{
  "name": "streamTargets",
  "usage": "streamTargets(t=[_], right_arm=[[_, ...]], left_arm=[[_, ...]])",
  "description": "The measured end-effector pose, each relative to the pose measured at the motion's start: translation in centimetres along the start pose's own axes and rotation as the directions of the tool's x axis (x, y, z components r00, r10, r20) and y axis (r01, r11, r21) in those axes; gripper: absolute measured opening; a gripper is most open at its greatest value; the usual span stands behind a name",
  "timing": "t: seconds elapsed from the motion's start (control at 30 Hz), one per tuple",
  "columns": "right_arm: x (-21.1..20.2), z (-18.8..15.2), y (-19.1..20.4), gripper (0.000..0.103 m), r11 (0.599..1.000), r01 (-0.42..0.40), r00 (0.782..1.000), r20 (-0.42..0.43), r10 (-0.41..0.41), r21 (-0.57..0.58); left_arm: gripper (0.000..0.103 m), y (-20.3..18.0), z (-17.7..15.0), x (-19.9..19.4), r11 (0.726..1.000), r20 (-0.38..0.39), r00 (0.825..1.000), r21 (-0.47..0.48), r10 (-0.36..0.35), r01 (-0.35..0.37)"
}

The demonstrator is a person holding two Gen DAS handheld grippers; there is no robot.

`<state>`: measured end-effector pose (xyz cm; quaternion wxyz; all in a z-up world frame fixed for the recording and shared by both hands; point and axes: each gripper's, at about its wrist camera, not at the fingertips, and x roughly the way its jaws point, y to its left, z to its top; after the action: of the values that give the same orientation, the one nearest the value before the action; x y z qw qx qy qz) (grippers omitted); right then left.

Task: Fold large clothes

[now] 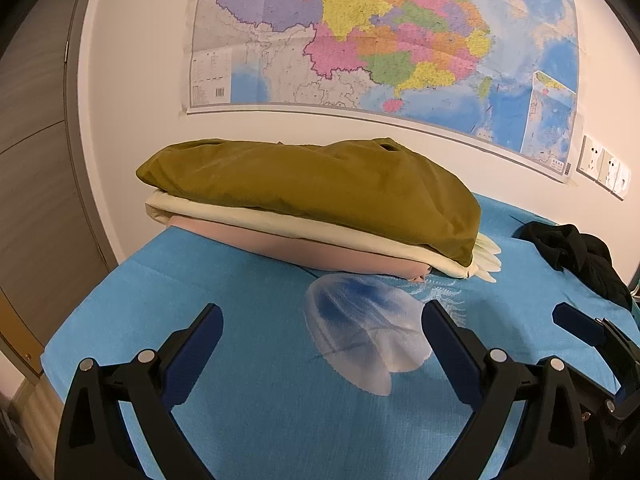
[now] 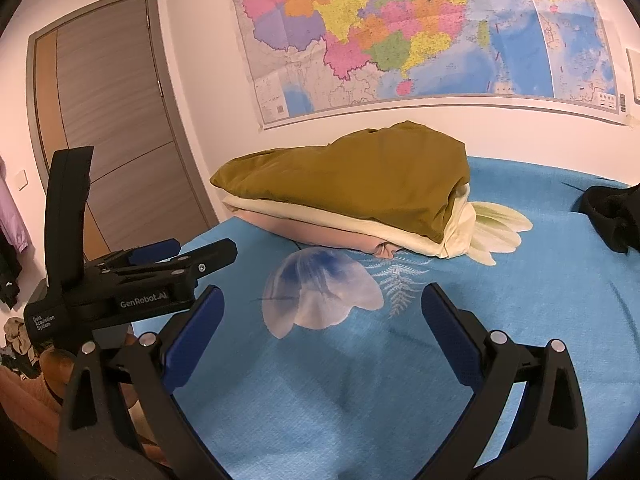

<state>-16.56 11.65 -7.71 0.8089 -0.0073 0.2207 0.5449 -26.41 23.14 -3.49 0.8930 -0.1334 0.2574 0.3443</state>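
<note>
Your folded stack (image 1: 312, 200) sits on the blue sheet (image 1: 248, 392).
Your left gripper (image 1: 322, 326) and right gripper (image 2: 322, 308) hover with jaws apart, holding nothing.

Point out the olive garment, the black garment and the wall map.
olive garment (image 1: 312, 188), left wrist view, middle of its top.
black garment (image 1: 576, 250), left wrist view, crumpled middle.
wall map (image 2: 400, 32), right wrist view, coloured middle.

Bed (image 1: 248, 400) covered by blue sheet with printed white flower and fern. Far side, by the wall: folded stack sitting directly on the sheet, pink item (image 1: 320, 254) at bottom, cream one (image 1: 280, 222) on it, olive one (image 1: 320, 188) on top. Far right: crumpled black garment (image 1: 576, 252), apart from stack.
</note>
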Motion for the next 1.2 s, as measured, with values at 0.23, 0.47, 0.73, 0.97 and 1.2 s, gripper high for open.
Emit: streamTargets(t=[0.23, 0.47, 0.73, 0.97, 1.2], right_arm=[[0.13, -0.07, -0.07, 0.097, 1.0, -0.004, 1.0, -0.006, 0.004, 0.008], [0.22, -0.07, -0.14, 0.097, 1.0, -0.006, 1.0, -0.01, 0.006, 0.01], [0.32, -0.15, -0.24, 0.097, 1.0, -0.012, 1.0, -0.015, 0.012, 0.011], [0.39, -0.17, -0.21, 0.097, 1.0, -0.011, 1.0, -0.019, 0.011, 0.01], [0.45, -0.11, -0.26, 0.097, 1.0, -0.015, 1.0, -0.017, 0.015, 0.009]], left_arm=[[0.096, 0.07, -0.05, 0.13, 1.0, -0.001, 1.0, -0.003, 0.004, -0.004], [0.096, 0.13, -0.09, 0.33, 1.0, -0.006, 1.0, -0.004, 0.006, -0.006], [0.096, 0.1, -0.17, 0.39, 1.0, -0.01, 1.0, 0.0, 0.004, -0.004], [0.096, 0.11, -0.22, 0.51, 1.0, -0.013, 1.0, -0.002, 0.003, -0.003], [0.096, 0.04, -0.11, 0.58, 1.0, -0.013, 1.0, -0.003, 0.001, -0.001]])
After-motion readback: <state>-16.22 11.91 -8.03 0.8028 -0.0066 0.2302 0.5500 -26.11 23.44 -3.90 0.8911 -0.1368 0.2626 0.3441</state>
